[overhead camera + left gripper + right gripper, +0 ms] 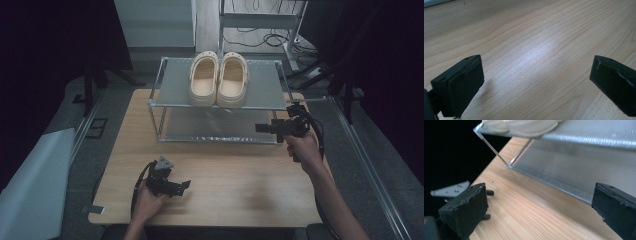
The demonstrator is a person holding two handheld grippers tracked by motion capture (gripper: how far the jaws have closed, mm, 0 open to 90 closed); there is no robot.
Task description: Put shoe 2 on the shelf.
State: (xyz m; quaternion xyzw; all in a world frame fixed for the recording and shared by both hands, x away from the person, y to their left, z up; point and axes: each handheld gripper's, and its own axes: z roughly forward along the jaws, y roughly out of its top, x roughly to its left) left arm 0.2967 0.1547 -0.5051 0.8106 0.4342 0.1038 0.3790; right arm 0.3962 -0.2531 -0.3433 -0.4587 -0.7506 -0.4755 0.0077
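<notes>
no legible text, labels or numbers anywhere

— We see a pale wooden worktop on a grey floor, darkness on both sides.
— And at the far end we see a white wall panel, a metal frame and loose cables.

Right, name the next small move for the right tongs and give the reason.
Probably draw the right tongs back from the rack toward the person. Their jaws stand open with nothing between them, level with the lower shelf, while the pair of cream clogs already sits side by side on the top shelf.
</notes>
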